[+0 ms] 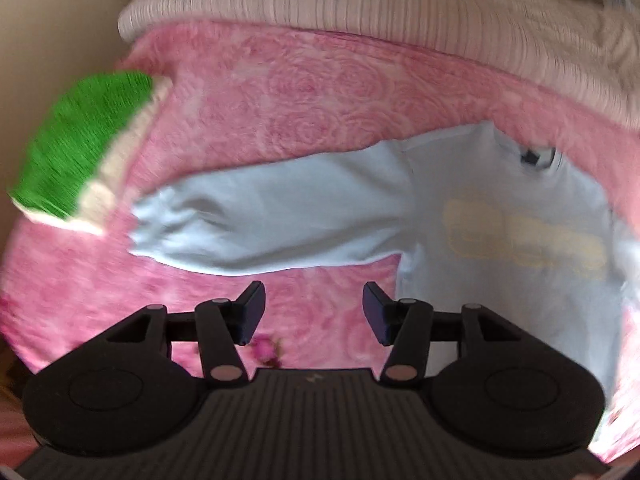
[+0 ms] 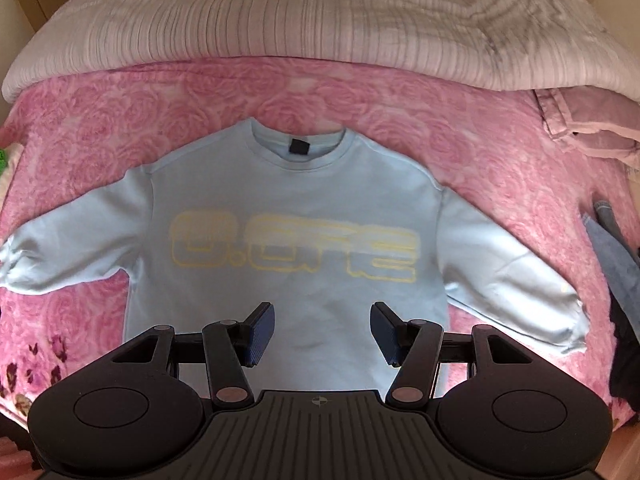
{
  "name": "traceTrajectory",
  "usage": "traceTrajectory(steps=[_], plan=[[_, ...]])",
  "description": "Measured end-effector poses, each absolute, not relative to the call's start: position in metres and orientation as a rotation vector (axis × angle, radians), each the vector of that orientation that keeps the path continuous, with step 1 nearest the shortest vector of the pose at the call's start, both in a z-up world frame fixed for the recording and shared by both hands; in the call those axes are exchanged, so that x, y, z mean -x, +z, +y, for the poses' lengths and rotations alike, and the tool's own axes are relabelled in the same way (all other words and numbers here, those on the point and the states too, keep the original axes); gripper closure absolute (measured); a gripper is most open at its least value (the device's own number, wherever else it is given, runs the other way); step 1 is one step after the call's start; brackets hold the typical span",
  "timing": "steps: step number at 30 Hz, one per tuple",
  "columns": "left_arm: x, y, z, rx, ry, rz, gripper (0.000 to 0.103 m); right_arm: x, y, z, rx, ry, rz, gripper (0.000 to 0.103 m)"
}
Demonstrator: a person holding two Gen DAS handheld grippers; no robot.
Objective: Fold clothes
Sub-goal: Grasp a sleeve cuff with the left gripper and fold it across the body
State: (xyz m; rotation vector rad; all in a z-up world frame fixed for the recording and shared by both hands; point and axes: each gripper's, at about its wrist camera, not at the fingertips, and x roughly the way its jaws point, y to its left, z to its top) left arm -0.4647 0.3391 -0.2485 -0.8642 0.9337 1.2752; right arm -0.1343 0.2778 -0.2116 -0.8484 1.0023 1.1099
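Observation:
A light blue sweatshirt [image 2: 296, 200] with yellow lettering lies flat, front up, on a pink rose-patterned blanket [image 2: 500, 168], both sleeves spread out. My right gripper [image 2: 322, 332] is open and empty, hovering over the sweatshirt's lower body. In the left wrist view the sweatshirt [image 1: 500, 216] lies to the right with its left sleeve [image 1: 260, 220] stretched leftward. My left gripper [image 1: 314, 312] is open and empty above the pink blanket [image 1: 304, 92], just below that sleeve.
A folded green and cream garment [image 1: 80, 148] lies at the blanket's left edge. A white ribbed duvet [image 2: 320, 20] runs along the back. A pinkish garment [image 2: 592, 128] and blue and dark clothes [image 2: 616, 264] lie at the right.

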Motion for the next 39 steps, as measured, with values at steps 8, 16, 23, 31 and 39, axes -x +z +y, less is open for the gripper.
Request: traceTrajectory(steps=[8,16,23,31,39], plan=[[0.59,-0.353,0.352,1.255,1.479,0.551,0.053,0.101,-0.262,0.284,0.521,1.194,1.071,0.046],[0.677,-0.427,0.365,1.481,1.673,0.162,0.062,0.075,-0.336,0.281,0.598,1.081,1.202,0.046],[0.686,-0.445,0.37,1.423,1.716,-0.035,0.069,0.065,-0.375,0.263,0.653,1.048,1.241,0.046],[0.667,-0.431,0.376,1.304,1.792,-0.001,0.096,0.042,-0.379,0.247,0.655,1.034,1.222,0.046],[0.513,-0.318,0.38,0.837,1.396,0.111,0.098,-0.01,-0.366,0.223,0.583,0.949,1.212,0.046]])
